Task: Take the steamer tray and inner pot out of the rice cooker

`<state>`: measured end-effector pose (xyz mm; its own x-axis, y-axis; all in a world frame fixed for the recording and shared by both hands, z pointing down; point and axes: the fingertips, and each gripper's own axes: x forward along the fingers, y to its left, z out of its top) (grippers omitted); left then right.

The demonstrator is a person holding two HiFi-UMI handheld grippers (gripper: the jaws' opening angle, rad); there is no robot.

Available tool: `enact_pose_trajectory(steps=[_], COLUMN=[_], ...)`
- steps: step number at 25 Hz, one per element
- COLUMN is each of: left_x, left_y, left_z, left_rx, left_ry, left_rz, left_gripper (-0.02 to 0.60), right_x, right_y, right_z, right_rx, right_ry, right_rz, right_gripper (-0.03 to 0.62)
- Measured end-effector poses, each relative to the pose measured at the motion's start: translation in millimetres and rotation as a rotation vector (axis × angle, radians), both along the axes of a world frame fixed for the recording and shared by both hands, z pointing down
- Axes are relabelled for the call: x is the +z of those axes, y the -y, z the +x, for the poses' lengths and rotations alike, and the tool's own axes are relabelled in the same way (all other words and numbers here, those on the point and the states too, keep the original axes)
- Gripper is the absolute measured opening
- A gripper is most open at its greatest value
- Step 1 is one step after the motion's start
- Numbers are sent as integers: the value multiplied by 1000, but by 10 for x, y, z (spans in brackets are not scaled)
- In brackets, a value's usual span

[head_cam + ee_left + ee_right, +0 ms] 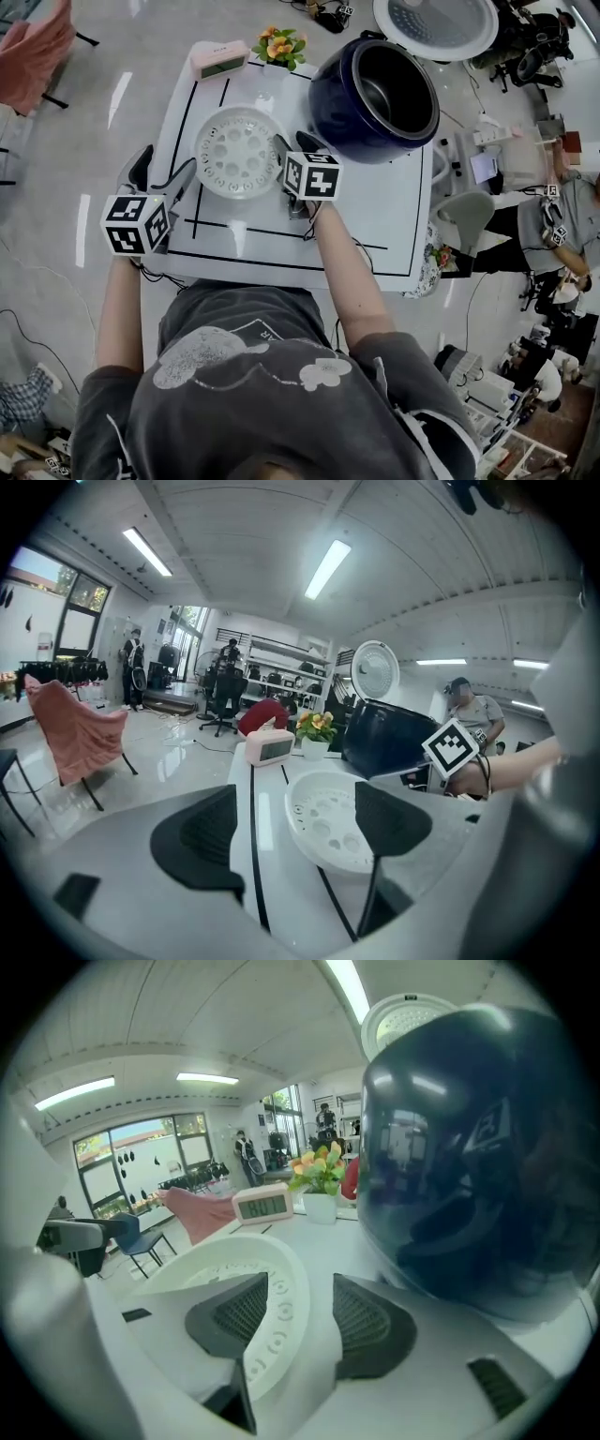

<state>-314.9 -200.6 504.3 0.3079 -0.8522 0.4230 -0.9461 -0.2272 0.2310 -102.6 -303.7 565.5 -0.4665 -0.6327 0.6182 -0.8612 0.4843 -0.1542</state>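
The white round plastic steamer tray [237,152] with holes in its floor lies out of the cooker. It sits flat on the white table marked with black lines [375,216], in the left half of the tabletop.

At the far left a pink cloth hangs over a chair [33,52] on the floor. The left gripper [161,173] hovers at the table's left edge, just beside the tray's left rim. In the left gripper view its jaws stand wide apart with nothing pressed between them, and the tray [333,822] shows ahead of them. Behind the tray, at the table's far edge, stand a pink rectangular digital clock [220,58] and a small white pot of orange and yellow flowers [281,45].

The right gripper [292,150] is at the tray's right rim. In the right gripper view the rim [281,1297] passes between the two dark ribbed pads, one pad inside the tray and one outside. The pads stand off from the rim, so the grip is released. Just right of that gripper stands the dark blue glossy rice cooker [375,98], its round white lid [436,23] swung open behind it. The grey metal inner pot [380,94] sits inside it. Further right, away from the table, a person in grey [562,216] stands on the floor.
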Motion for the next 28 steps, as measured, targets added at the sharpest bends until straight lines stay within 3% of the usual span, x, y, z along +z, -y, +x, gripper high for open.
enact_pose_trajectory(steps=[5, 13, 19, 23, 28], left_x=[-303, -846, -1131, -1205, -1383], left_y=[158, 387, 502, 630, 837], left_z=[188, 709, 1129, 1449, 1824], left_rx=[61, 141, 167, 180, 191], left_ry=[2, 17, 35, 45, 67], left_rz=[80, 212, 258, 278, 311], left_gripper=[388, 388, 388, 388, 388], right_x=[-577, -1567, -2082, -2236, -2412], right_y=[-143, -279, -314, -173, 176], right_z=[68, 436, 1000, 1529, 2176], right_rx=[-5, -28, -8, 37, 75], right_ry=[72, 170, 208, 192, 82], right_rz=[126, 349, 431, 468, 508], right_gripper=[284, 295, 294, 293, 293])
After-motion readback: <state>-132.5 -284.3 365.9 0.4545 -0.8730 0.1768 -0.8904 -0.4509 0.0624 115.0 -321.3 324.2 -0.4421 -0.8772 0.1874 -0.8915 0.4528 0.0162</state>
